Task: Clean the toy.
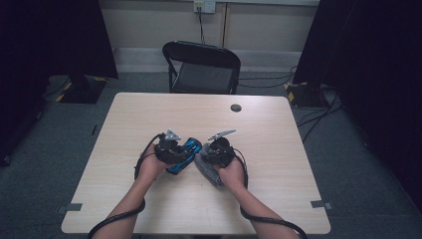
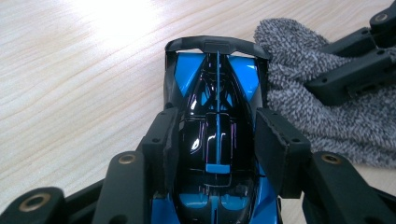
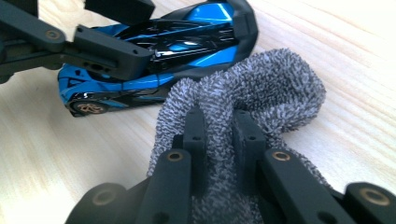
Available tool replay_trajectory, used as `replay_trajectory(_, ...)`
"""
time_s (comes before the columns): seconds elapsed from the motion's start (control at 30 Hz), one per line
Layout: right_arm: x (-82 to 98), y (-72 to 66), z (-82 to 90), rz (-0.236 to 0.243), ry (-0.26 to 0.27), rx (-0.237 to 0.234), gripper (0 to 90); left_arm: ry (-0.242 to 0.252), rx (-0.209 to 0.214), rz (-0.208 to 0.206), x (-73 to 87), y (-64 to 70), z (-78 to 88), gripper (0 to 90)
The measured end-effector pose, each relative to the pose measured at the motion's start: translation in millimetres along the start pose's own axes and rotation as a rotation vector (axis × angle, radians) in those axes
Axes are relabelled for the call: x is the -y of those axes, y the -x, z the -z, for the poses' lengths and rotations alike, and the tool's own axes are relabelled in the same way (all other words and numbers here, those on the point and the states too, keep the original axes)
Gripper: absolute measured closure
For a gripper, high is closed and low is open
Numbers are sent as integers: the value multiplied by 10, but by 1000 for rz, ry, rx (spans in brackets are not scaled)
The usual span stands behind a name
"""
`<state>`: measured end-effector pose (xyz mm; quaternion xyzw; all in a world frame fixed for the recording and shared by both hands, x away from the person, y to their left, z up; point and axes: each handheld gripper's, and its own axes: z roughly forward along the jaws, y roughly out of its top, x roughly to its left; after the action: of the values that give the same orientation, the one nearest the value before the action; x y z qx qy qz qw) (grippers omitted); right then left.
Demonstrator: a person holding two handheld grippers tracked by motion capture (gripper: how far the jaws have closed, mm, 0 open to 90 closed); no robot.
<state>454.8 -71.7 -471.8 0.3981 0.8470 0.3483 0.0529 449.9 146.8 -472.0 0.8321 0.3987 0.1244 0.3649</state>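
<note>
A glossy blue and black toy car (image 2: 217, 107) sits on the wooden table (image 1: 149, 114), with my left gripper (image 2: 215, 140) shut on its middle from both sides. The car (image 1: 183, 154) lies between my two hands in the high view. A grey fluffy cloth (image 3: 261, 88) is bunched up against the car's side (image 3: 154, 51), and my right gripper (image 3: 219, 130) is shut on a fold of it. In the high view my left gripper (image 1: 175, 148) and right gripper (image 1: 211, 152) are close together near the table's middle, with the cloth (image 1: 206, 170) under the right hand.
A black folding chair (image 1: 201, 67) stands behind the table's far edge. A round dark cable hole (image 1: 236, 107) sits near the table's far side. Cables (image 1: 318, 117) run over the grey carpet at the right. Dark curtains hang at both sides.
</note>
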Motion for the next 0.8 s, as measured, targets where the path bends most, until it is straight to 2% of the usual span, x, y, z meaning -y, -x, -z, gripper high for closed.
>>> replay_trajectory(0.8,46,-160,-49,28,-5,-37,786,8,-4,-2,-22,7,-35,509)
